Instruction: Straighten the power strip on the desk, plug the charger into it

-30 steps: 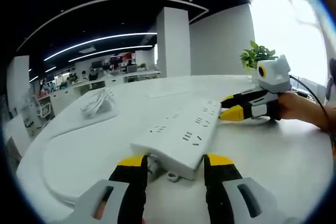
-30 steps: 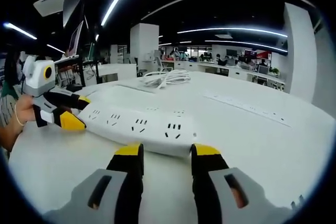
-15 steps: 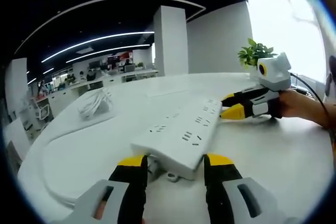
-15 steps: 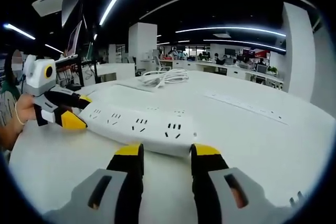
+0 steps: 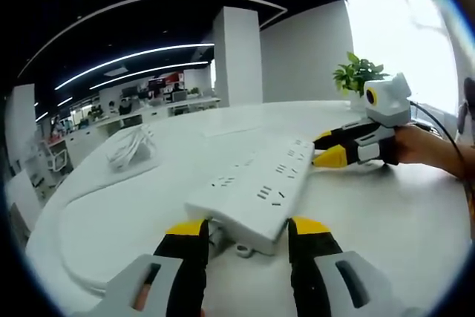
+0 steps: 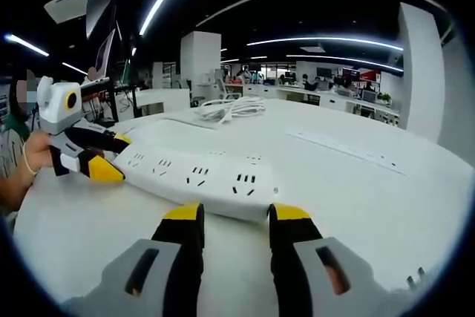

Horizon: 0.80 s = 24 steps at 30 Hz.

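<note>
A long white power strip [image 5: 256, 187] lies flat on the white desk, running away from my left gripper [image 5: 249, 229]. That gripper is open, and its yellow-tipped jaws straddle the strip's near end, where a cable stub sticks out. My right gripper [image 5: 324, 150], held by a hand, sits at the strip's far end. In the right gripper view the strip [image 6: 197, 176] lies across just beyond my open right gripper [image 6: 231, 213], and the left gripper [image 6: 107, 157] is at the strip's other end. A coiled white cable bundle [image 5: 132, 146] [image 6: 231, 109] rests further back on the desk.
A potted green plant [image 5: 358, 76] stands at the desk's far right by a bright window. A flat white bar [image 6: 349, 152] lies on the desk to the right. Office desks and a pillar [image 5: 239, 61] fill the background.
Both views have drifted slightly with the hands. The power strip and both grippers keep their places, and the jaws hold the same width.
</note>
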Each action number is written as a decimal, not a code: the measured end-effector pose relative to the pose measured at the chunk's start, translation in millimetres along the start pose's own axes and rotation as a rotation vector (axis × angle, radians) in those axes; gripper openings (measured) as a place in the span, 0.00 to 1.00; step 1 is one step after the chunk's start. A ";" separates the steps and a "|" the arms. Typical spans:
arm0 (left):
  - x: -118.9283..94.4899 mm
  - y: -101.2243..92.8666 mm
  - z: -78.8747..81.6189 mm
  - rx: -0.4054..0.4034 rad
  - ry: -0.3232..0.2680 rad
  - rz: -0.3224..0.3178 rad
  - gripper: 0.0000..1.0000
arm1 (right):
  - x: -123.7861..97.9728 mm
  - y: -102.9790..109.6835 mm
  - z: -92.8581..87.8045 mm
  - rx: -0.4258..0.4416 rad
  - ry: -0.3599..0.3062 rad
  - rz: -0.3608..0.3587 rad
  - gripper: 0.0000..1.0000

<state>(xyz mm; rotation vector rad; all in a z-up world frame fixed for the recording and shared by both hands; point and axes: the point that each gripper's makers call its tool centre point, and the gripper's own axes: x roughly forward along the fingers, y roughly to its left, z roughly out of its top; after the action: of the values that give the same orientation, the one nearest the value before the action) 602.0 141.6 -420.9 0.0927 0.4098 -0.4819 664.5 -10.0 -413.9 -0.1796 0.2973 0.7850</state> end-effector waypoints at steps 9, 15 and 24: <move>1.6 -1.0 0.5 0.009 0.000 -0.015 0.43 | -4.5 -0.3 -1.9 0.002 -0.003 -0.005 0.33; 3.2 -1.9 0.5 0.032 0.003 -0.024 0.43 | -8.9 0.2 -4.0 -0.010 -0.001 -0.009 0.32; 5.1 -3.9 0.6 0.048 0.003 -0.038 0.43 | -14.3 1.1 -6.5 -0.014 0.005 -0.012 0.32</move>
<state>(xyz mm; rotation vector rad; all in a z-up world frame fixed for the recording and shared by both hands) 604.5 135.8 -422.4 0.1320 0.4038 -0.5287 652.9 -20.5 -415.4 -0.1963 0.2953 0.7753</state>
